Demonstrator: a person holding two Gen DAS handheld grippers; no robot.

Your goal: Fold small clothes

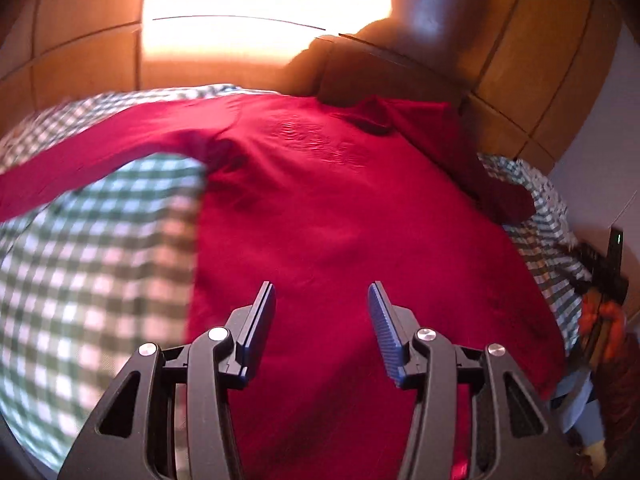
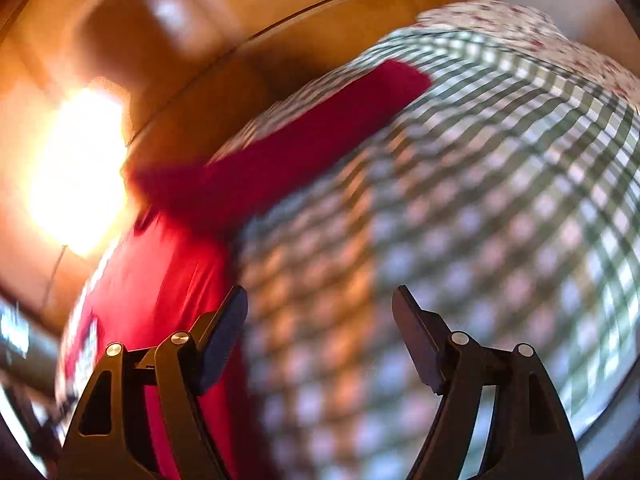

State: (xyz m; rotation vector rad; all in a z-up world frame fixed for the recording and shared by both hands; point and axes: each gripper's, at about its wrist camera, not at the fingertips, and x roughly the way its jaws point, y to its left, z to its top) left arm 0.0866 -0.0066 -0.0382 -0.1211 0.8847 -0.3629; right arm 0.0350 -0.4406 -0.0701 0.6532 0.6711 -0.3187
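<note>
A red long-sleeved shirt (image 1: 328, 208) lies spread flat on a green-and-white checked cloth (image 1: 80, 272). In the left wrist view its body fills the centre, one sleeve (image 1: 100, 148) stretched out to the left across the checks, the other sleeve (image 1: 480, 160) running toward the right edge of the cloth. A faint raised pattern shows on the chest; its detail cannot be made out.

The left gripper (image 1: 322, 300) is above the lower part of the shirt body, jaws wide apart, nothing between them. Whether the fingers touch the fabric cannot be determined.

In the right wrist view the picture is heavily blurred. The right gripper (image 2: 320, 304) stands with jaws spread wide and empty, over the checked cloth (image 2: 480, 220) just beside the shirt's (image 2: 160, 280) edge. One sleeve (image 2: 320, 120) extends up and to the right across the checks. A floral-patterned fabric (image 2: 540, 36) lies beyond the checked cloth at the upper right.

Wooden panelling (image 1: 540, 60) stands behind the cloth, with a strong glare (image 1: 260, 8) on it. Dark and orange items (image 1: 604, 304) sit at the far right; they cannot be identified.
</note>
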